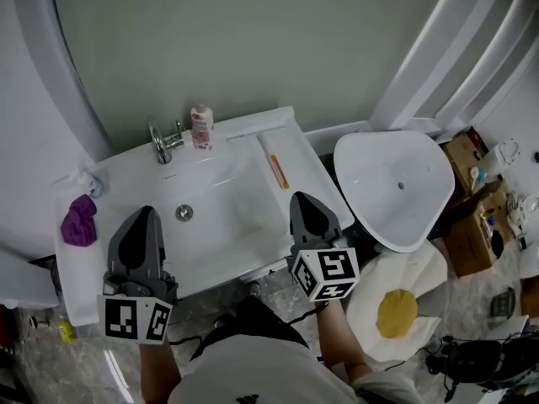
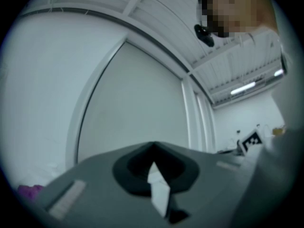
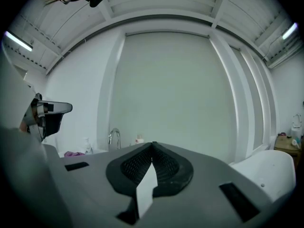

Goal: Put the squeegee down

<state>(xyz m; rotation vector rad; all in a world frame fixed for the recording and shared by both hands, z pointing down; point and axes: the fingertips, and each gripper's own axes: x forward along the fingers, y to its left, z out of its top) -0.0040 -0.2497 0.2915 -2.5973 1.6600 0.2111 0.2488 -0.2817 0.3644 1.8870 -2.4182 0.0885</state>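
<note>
Head view | left gripper (image 1: 143, 217), right gripper (image 1: 303, 200) level over sink (image 1: 253, 135) | both jaws together, empty

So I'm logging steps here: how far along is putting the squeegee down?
Done, it seems: the slim orange squeegee lies flat on the right ledge of the sink, apart from both grippers. In hand: nothing. The left gripper and right gripper are both shut and empty, held near the sink's front edge. Left: nothing obvious for this step.
</note>
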